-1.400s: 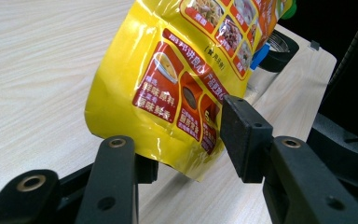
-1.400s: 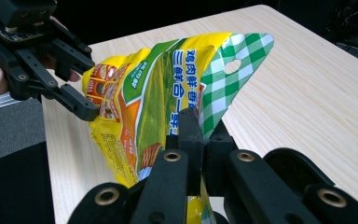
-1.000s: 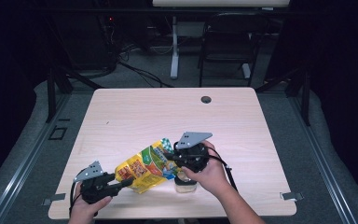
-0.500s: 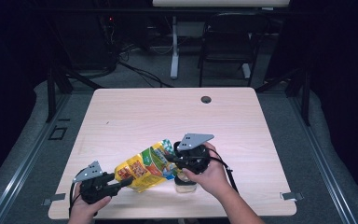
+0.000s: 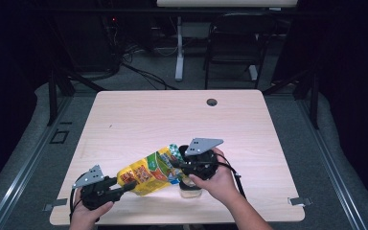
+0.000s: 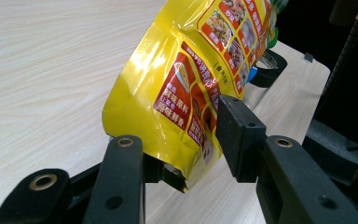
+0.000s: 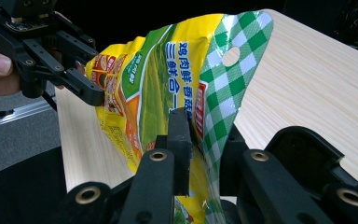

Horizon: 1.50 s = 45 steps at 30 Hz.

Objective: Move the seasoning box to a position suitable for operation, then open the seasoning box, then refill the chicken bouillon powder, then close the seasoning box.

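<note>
Since a second ago almost nothing has shifted on my high view: both hands sit where they were and the yellow seasoning pouch (image 5: 149, 171) hangs at the same slant, but the right gripper (image 5: 184, 168) has just been opening its jaws, with the pouch's green-checked top edge between them.

In the right gripper view that checked edge (image 7: 223, 79) runs down between my two black jaws; the left-hand jaw lies against the foil, while I cannot tell whether the other one presses on it.

My left gripper (image 5: 124, 187) has its jaws clamped on the pouch's bottom end: in the left gripper view the right-hand pad (image 6: 237, 135) presses into the printed red panels and the other jaw sits behind the crumpled lower corner.

The pouch is held off the surface (image 5: 143, 120) near its front edge, tilted, its bottom low toward my left hand (image 5: 87, 213) and its top higher toward my right hand (image 5: 215, 179). A small clear jar (image 5: 190, 189) with a pale base stands on the surface just under the right gripper, below the pouch's top end.
</note>
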Each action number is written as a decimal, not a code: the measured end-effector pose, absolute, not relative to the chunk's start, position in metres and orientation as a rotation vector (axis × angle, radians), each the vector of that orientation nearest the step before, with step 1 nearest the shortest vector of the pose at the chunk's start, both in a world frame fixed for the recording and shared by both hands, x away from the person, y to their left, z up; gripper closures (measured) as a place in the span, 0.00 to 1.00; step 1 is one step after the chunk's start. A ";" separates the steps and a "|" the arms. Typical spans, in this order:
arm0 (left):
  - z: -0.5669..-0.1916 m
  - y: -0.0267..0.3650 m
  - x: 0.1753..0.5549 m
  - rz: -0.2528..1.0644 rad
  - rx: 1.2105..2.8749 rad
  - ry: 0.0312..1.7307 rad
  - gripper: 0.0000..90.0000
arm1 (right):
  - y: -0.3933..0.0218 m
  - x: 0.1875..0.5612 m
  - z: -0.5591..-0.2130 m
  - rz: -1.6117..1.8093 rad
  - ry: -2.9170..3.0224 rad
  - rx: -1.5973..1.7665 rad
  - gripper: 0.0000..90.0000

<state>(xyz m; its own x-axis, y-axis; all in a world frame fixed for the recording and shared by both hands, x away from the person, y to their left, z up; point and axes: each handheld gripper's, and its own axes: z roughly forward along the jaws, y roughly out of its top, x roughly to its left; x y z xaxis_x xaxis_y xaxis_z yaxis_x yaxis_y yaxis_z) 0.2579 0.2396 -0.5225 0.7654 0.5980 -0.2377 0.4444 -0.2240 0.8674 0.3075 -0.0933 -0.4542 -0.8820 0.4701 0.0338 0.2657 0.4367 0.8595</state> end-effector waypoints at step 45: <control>-0.484 0.234 0.264 0.223 1.862 0.781 0.72 | -0.107 0.293 -0.471 1.483 2.340 0.619 0.88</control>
